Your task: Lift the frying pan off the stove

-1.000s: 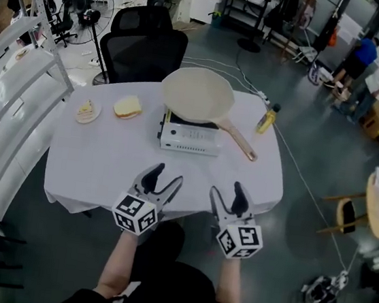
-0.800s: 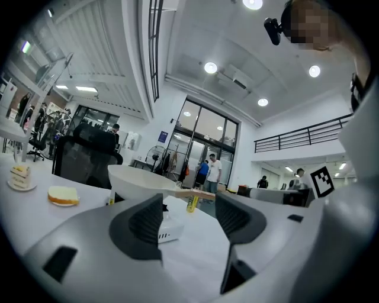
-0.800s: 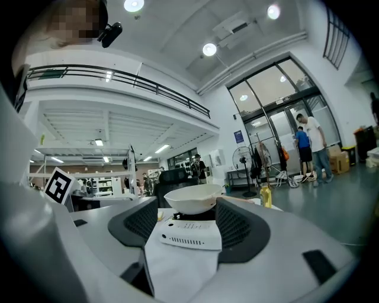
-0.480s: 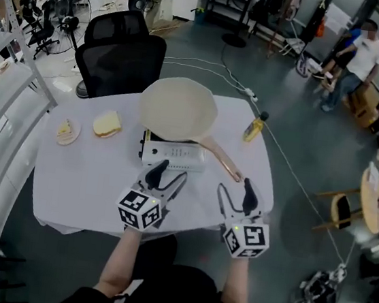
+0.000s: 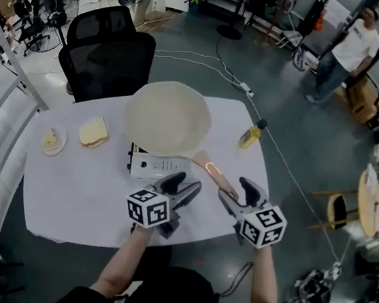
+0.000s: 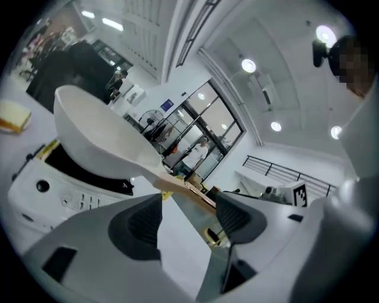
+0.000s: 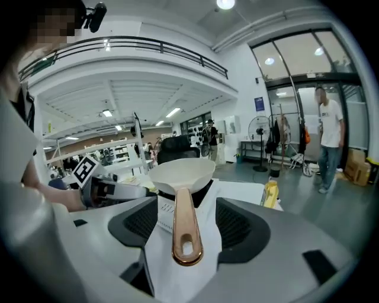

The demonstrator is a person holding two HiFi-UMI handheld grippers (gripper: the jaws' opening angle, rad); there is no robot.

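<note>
Centrally on the white-clothed table (image 5: 74,195): a cream frying pan (image 5: 167,117), seated on a white portable stove (image 5: 157,167), copper handle (image 5: 217,178) pointing toward the person. Beside the stove's front, the left gripper (image 5: 186,181), jaws apart, holding nothing. At the handle's tip, the right gripper (image 5: 236,189), jaws spread either side, not clamped. Farther right, a yellow bottle (image 5: 250,134).

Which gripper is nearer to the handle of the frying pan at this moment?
Right. The right gripper has its open jaws on both sides of the handle end, not closed on it. The left gripper, also open, is left of the handle, before the stove.
</note>
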